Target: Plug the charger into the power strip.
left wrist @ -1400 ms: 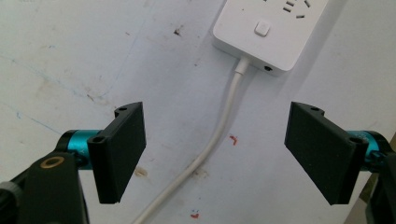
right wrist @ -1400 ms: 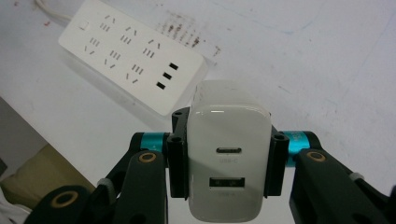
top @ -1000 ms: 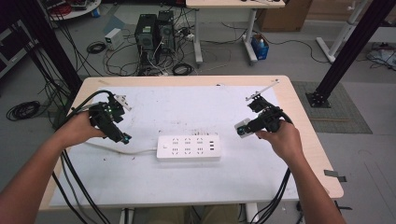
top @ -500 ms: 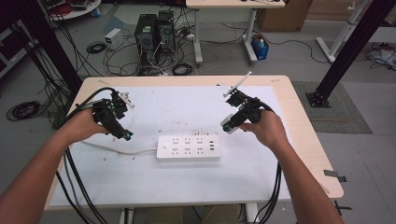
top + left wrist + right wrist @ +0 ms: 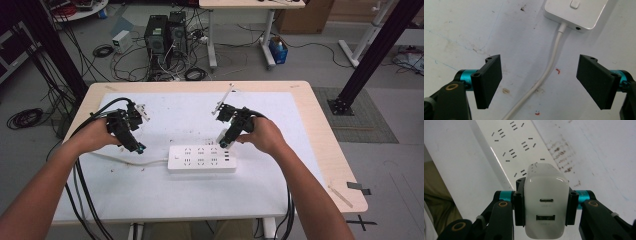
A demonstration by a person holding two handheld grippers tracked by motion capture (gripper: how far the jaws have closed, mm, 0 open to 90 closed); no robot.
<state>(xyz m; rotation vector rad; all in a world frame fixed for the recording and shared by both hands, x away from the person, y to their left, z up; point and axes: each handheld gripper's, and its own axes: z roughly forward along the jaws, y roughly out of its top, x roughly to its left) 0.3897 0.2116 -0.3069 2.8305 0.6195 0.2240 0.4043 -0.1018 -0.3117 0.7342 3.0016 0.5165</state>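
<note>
A white power strip (image 5: 202,159) lies in the middle of the table, its cord (image 5: 125,160) running off to the left. My right gripper (image 5: 225,141) is shut on a white USB charger (image 5: 546,197) and holds it just above the strip's right end (image 5: 516,147). My left gripper (image 5: 138,148) stands open over the cord (image 5: 549,70), near the strip's left end (image 5: 576,11). Its pads (image 5: 489,80) sit on either side of the cord and do not touch it.
A white mat (image 5: 165,195) covers the wooden table (image 5: 325,150). Black cables (image 5: 85,190) trail from both grippers over the near edge. On the floor beyond the table are computer towers (image 5: 165,32) and tangled cables.
My right hand has carried the charger leftward from the right side of the table, down to the strip's right end. The left gripper has stayed put.
</note>
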